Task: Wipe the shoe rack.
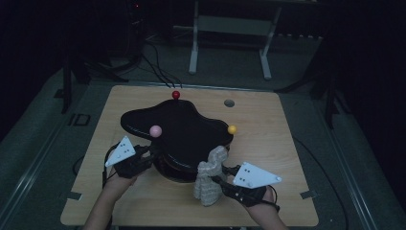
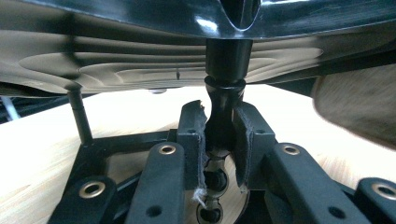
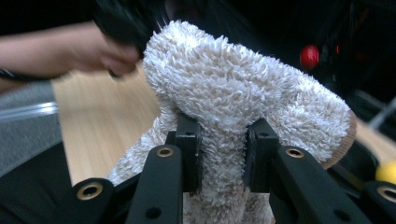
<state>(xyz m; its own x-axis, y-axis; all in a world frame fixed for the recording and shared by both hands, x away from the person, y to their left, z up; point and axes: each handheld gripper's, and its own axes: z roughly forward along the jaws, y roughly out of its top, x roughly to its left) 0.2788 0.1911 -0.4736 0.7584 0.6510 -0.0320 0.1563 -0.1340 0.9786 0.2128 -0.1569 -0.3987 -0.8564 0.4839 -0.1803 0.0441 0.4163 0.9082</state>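
Observation:
A glossy black cloud-shaped tray (image 1: 191,132) stands on short posts in the middle of the wooden table (image 1: 268,143). A red ball (image 1: 175,94), a pink ball (image 1: 155,130) and a yellow ball (image 1: 232,129) sit on pegs at its rim. My left gripper (image 1: 152,154) is at the tray's near-left underside. In the left gripper view my left gripper (image 2: 219,123) is shut on a black post (image 2: 224,70) under the tray. My right gripper (image 1: 218,175) holds up a fluffy beige cloth (image 1: 209,179) against the tray's near edge. Its pads pinch the cloth (image 3: 243,88) in the right gripper view.
A small grey round cap (image 1: 229,103) is set into the table at the far right. Behind the table stands a white frame (image 1: 194,48), with cables (image 1: 158,67) on the floor. A thin black leg (image 2: 80,116) of the tray stands left of the held post.

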